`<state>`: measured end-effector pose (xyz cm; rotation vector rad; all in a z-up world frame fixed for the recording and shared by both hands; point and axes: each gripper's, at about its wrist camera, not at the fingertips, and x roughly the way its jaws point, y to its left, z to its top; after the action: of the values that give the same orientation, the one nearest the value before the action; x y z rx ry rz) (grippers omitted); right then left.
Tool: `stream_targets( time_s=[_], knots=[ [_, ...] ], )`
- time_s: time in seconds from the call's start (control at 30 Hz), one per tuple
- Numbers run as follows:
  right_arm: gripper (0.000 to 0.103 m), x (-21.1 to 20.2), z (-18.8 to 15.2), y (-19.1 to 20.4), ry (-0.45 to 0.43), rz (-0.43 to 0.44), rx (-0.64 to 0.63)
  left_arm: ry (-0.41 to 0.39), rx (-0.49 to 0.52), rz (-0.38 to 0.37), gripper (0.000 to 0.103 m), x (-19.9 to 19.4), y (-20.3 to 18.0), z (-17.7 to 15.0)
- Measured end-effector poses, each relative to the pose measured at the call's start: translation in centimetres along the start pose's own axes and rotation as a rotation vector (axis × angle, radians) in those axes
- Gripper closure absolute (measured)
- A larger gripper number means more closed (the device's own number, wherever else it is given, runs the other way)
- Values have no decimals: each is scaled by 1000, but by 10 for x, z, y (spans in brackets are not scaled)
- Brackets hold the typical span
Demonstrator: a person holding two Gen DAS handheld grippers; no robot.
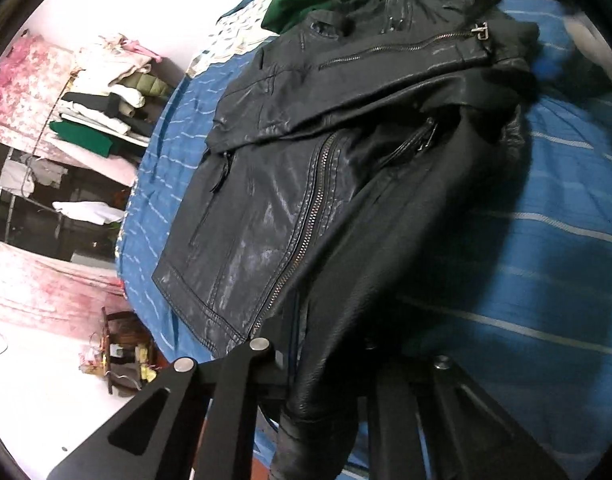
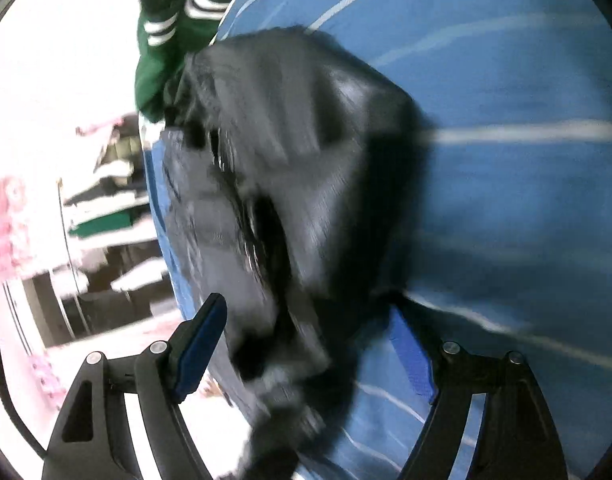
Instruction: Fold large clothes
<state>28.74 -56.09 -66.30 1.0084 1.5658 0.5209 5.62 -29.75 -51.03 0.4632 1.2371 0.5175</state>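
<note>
Where claws (image 2: pixel 306 344) gape, jacket (image 2: pixel 289 168) between.

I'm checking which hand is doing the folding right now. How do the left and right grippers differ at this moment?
The left gripper is shut on the black leather jacket, its fingers hidden by a sleeve; the right gripper stands open, blue pads apart. The left view is sharp, the right view blurred. Both hang over the blue striped bedspread, facing the jacket.

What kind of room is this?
Probably a bedroom. A black leather jacket lies on a bed with a blue striped cover, and shelves of folded clothes stand by the wall.
</note>
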Motion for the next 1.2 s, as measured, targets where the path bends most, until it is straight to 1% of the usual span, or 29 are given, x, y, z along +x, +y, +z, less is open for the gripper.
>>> stream_targets(
  time_s=[0.03, 0.07, 0.1, 0.13, 0.2, 0.3, 0.37, 0.4, 0.47, 0.53, 0.57, 0.6, 0.67, 0.7, 0.73, 0.77, 0.8, 0.83, 0.87, 0.9, 0.93, 0.97, 1.0, 1.03, 1.07, 1.1, 1.17, 1.2],
  knots=[
    [58, 11, 1, 8, -15, 0, 7, -5, -4, -15, 92, -2, 5, 1],
    [63, 32, 4, 21, -16, -25, 11, -9, -10, -31, 92, -4, 12, 2],
    [73, 36, 6, 29, -26, -42, 15, -10, -18, -42, 92, -8, 14, 4],
    [77, 33, 2, 38, -44, -47, 23, -11, -39, -66, 92, -10, 26, 7],
    [79, 15, 0, 60, -64, -59, 21, -12, -73, -101, 91, -16, 43, 11],
    [81, 1, -12, 115, -91, -101, -32, 4, -138, -183, 88, -15, 87, 21],
    [81, -2, -18, 159, -105, -139, -81, 23, -189, -247, 88, -5, 125, 29],
    [81, 2, -23, 189, -110, -170, -116, 30, -204, -265, 88, -1, 136, 32],
    [81, 25, -26, 245, -112, -211, -155, 58, -261, -335, 88, 20, 174, 41],
    [81, 38, -32, 284, -110, -267, -203, 65, -317, -363, 85, 42, 206, 49],
    [81, 52, -31, 304, -106, -294, -226, 66, -337, -369, 84, 56, 220, 53],
    [81, 75, -27, 324, -106, -313, -234, 66, -351, -372, 84, 66, 230, 55],
    [81, 110, -22, 357, -96, -366, -262, 68, -403, -397, 83, 98, 257, 60],
    [81, 132, -18, 373, -91, -400, -281, 94, -435, -421, 81, 120, 269, 61],
    [81, 157, -15, 387, -81, -438, -301, 118, -457, -449, 79, 134, 277, 59],
    [80, 177, -11, 396, -67, -456, -302, 157, -510, -517, 76, 161, 288, 55],
    [80, 201, -7, 402, -44, -489, -304, 172, -536, -532, 62, 174, 293, 52],
    [78, 228, -3, 405, -23, -535, -316, 188, -567, -529, 41, 196, 301, 46],
    [75, 246, 0, 406, -11, -564, -324, 192, -590, -534, 33, 211, 307, 41],
    [68, 271, 5, 406, 13, -601, -336, 198, -597, -523, 27, 221, 311, 37],
    [60, 297, 9, 403, 51, -630, -349, 208, -600, -504, 27, 235, 318, 32],
    [53, 318, 13, 399, 78, -641, -359, 215, -601, -493, 27, 242, 323, 28],
    [42, 333, 17, 399, 96, -642, -367, 223, -602, -483, 27, 246, 328, 25],
    [35, 345, 19, 397, 123, -637, -383, 223, -607, -490, 27, 248, 335, 23],
    [33, 348, 20, 397, 132, -623, -394, 216, -612, -498, 27, 246, 340, 22],
    [32, 342, 19, 400, 127, -593, -402, 205, -610, -494, 27, 242, 344, 21],
    [32, 321, 18, 403, 102, -510, -395, 187, -592, -496, 26, 234, 342, 24],
    [32, 302, 18, 403, 68, -470, -388, 179, -584, -501, 26, 231, 339, 27]
  ],
)
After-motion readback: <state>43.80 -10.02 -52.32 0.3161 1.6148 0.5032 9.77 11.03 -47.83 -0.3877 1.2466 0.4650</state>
